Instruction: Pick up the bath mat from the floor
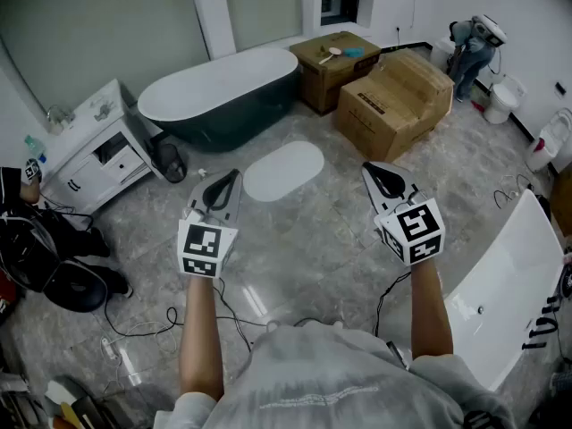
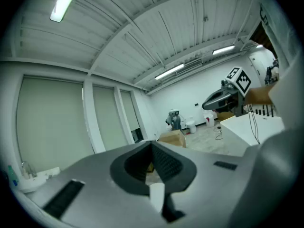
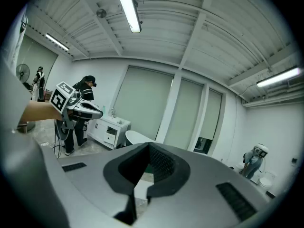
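White oval bath mat (image 1: 284, 170) lay flat on the grey stone-look floor (image 1: 313, 257), at 1 o'clock from left tongs (image 1: 231, 182) & 10 o'clock from right tongs (image 1: 375, 175). Both tongs were closed, empty, clear of mat. Dark white-lined bathtub (image 1: 223, 92) sat at mat's 11 o'clock.
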Demonstrator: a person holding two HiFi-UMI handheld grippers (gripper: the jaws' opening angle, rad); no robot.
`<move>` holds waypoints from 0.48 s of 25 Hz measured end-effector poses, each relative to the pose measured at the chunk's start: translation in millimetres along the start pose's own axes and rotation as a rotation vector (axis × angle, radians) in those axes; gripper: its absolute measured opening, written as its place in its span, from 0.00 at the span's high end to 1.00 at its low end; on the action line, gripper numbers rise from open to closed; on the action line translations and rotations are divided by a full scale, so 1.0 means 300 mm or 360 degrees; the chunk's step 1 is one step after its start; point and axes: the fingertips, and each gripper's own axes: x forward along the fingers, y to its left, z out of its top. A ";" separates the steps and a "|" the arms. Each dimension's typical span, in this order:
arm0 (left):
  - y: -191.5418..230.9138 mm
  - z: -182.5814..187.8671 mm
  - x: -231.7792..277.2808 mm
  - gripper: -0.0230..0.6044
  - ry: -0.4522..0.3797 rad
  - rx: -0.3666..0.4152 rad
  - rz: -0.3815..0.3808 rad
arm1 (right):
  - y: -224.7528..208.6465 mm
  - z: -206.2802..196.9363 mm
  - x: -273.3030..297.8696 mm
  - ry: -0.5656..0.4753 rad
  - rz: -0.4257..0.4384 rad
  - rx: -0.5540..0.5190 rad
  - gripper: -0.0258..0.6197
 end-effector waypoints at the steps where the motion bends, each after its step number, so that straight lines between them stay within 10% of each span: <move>1: 0.006 0.003 -0.004 0.95 -0.0001 0.0000 0.0006 | 0.004 0.004 0.003 -0.0001 0.0006 0.0001 0.94; 12: 0.075 -0.062 -0.061 0.95 0.0031 -0.0020 0.0045 | 0.090 0.056 0.072 -0.0108 0.0084 0.0133 0.94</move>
